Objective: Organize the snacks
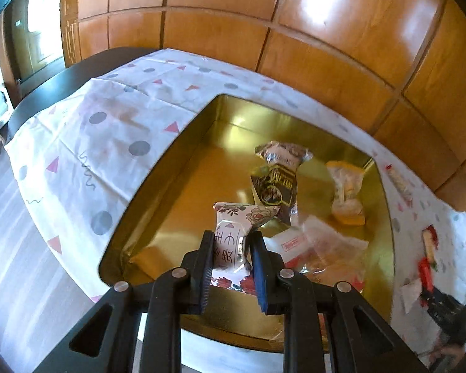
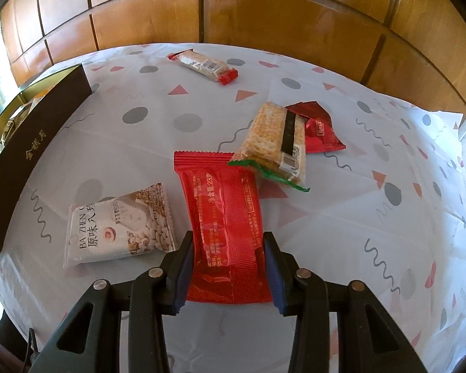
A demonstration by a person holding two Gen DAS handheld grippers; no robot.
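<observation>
While held over the gold tin [image 1: 171, 186], a floral snack packet [image 1: 233, 236] is clamped in the left hand-held gripper [image 1: 231, 267]. Four other packets lie in the tin. On the table [image 2: 357, 217], a red packet [image 2: 226, 227] is pinched between the right hand-held gripper [image 2: 228, 267] pads; a white packet [image 2: 118, 220] and crackers [image 2: 273, 136] lie beside it.

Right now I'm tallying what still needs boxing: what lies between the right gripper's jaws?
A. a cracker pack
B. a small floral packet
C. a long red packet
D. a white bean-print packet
C: the right gripper has its jaws on either side of the long red packet, which lies on the tablecloth.
</observation>
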